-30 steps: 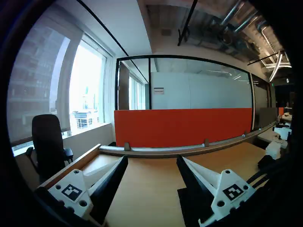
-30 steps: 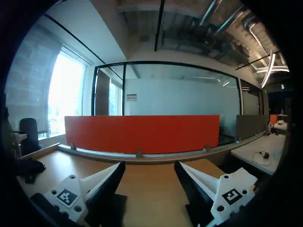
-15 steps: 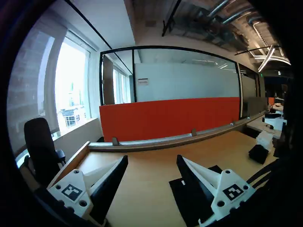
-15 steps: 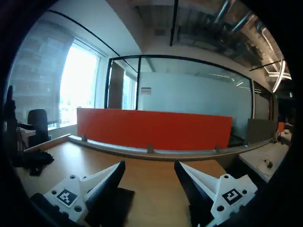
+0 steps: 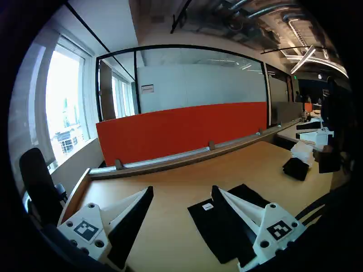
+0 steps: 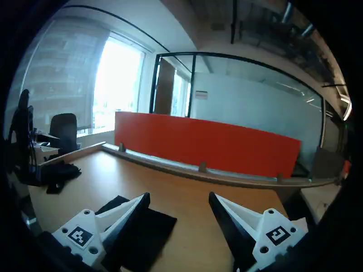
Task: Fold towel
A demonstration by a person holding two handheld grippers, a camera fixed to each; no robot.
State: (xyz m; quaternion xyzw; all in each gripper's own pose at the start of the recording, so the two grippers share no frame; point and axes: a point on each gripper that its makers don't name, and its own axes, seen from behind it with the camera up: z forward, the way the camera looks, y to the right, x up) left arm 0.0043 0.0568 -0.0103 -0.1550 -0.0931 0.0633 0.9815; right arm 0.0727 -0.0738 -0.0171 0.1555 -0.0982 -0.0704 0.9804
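In the left gripper view, our left gripper (image 5: pixel 181 189) hangs over the table (image 5: pixel 190 170) with its fingers apart. The black towel (image 5: pixel 212 226) lies flat and cornerwise, its white tag (image 5: pixel 208 206) up and one finger covering part of it.

In the right gripper view, our right gripper (image 6: pixel 178 196) is likewise apart and hides much of the towel (image 6: pixel 154 224). We cannot tell the towel's long axis.

The desk (image 5: pixel 172 235) is pale wood grain, smooth with a soft sheen. The towel (image 5: pixel 208 226) on it is black cloth, matt, with a small white tag. The left gripper (image 5: pixel 181 188) and right gripper (image 6: pixel 178 195) are matt white plastic, black on the inner faces. The divider panel (image 5: pixel 181 129) is matt orange, and its rail (image 5: pixel 172 157) is dull metal. Behind it is a glass wall (image 5: pixel 199 81), smooth and glossy.
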